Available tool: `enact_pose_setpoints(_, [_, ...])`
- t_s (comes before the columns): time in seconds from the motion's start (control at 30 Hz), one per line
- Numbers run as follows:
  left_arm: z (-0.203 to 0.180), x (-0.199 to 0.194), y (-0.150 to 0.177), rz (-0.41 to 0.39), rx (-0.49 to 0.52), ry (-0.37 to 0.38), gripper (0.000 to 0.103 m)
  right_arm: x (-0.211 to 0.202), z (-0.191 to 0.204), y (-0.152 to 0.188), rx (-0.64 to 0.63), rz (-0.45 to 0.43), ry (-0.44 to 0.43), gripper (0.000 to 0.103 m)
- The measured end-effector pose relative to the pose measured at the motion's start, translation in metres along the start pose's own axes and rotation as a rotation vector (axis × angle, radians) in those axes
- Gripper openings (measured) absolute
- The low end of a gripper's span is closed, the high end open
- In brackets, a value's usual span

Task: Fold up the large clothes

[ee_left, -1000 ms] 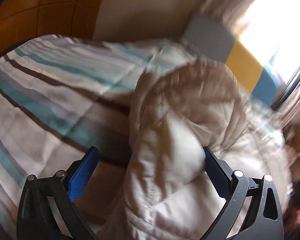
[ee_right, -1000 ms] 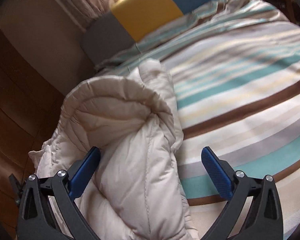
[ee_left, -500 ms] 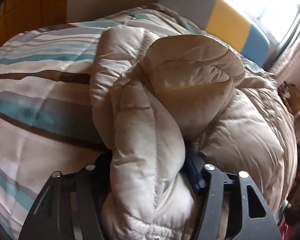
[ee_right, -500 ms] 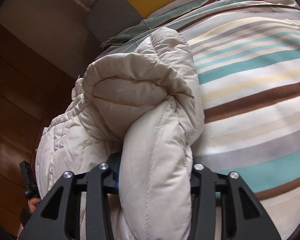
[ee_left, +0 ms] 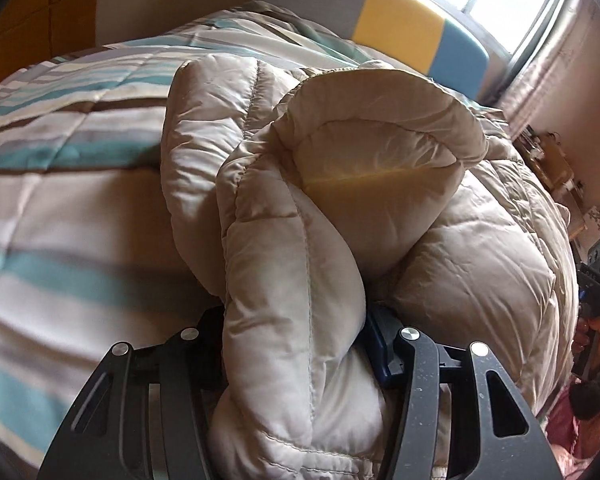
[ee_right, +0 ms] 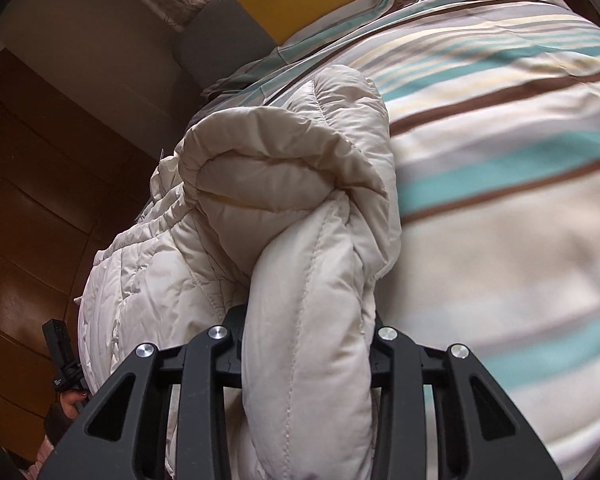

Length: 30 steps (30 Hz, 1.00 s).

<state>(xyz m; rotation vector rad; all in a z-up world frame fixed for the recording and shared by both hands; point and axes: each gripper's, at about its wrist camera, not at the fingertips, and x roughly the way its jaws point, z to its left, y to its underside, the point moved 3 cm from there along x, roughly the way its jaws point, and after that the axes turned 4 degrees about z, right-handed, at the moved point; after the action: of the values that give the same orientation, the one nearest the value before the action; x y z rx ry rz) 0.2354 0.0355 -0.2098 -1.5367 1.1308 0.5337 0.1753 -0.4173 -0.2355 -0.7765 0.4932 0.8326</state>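
Observation:
A beige quilted puffer jacket (ee_left: 340, 200) lies bunched on a striped bed. My left gripper (ee_left: 296, 344) is shut on a thick fold of the jacket; the padding hides most of both fingers. In the right wrist view the same jacket (ee_right: 284, 184) shows, and my right gripper (ee_right: 306, 340) is shut on another padded fold of it. The folds bulge up between the jaws. The rest of the jacket hangs toward the bed's edge.
The bed has a striped duvet (ee_left: 60, 208) in teal, brown and cream, also in the right wrist view (ee_right: 500, 184). A grey, yellow and blue headboard (ee_left: 400, 28) stands by a bright window. Wooden flooring (ee_right: 28, 208) lies beside the bed. The other gripper (ee_left: 598, 276) shows at right.
Both grippers went from open around the jacket folds to shut on them. Since then they have moved closer in, and the jacket fills more of each view.

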Motion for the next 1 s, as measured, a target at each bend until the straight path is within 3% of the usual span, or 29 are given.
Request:
enact_pose_setpoints(0.27, [-0.03, -0.017, 0.047, -0.027, -0.006, 0.062, 0.055, -0.039, -0.013, 0.029, -0.005, -0.032, 0.054, 0.034])
enact_pose_setpoints(0.37, [-0.024, -0.023, 0.044, -0.049, -0.035, 0.035, 0.072, -0.038, -0.007, 0.022, -0.012, -0.058, 0.091, 0.049])
enact_pose_setpoints(0.43, [-0.02, -0.033, 0.045, -0.063, -0.06, 0.024, 0.075, -0.043, -0.004, 0.021, -0.033, -0.088, 0.143, 0.062])
enact_pose_setpoints(0.67, [-0.025, -0.06, 0.017, -0.151, -0.054, 0.032, 0.083, -0.041, 0.011, 0.002, -0.086, -0.13, 0.159, 0.066])
enact_pose_setpoints(0.73, [-0.036, -0.055, 0.002, -0.135, -0.026, 0.052, 0.086, -0.039, 0.016, 0.0, -0.107, -0.125, 0.16, 0.066])
enact_pose_setpoints(0.77, [-0.042, -0.046, -0.007, -0.104, -0.011, 0.042, 0.092, -0.034, 0.021, -0.004, -0.129, -0.117, 0.171, 0.066])
enact_pose_setpoints(0.87, [-0.05, -0.018, -0.02, -0.025, -0.004, 0.035, 0.092, -0.027, 0.029, -0.005, -0.198, -0.094, 0.244, 0.06])
enact_pose_setpoints(0.93, [-0.052, -0.006, -0.017, 0.004, -0.008, 0.015, 0.08, -0.026, 0.026, -0.002, -0.231, -0.074, 0.295, 0.04])
enact_pose_setpoints(1.0, [-0.054, -0.007, -0.012, -0.011, -0.014, 0.045, 0.049, -0.026, 0.028, -0.002, -0.259, -0.074, 0.305, 0.03])
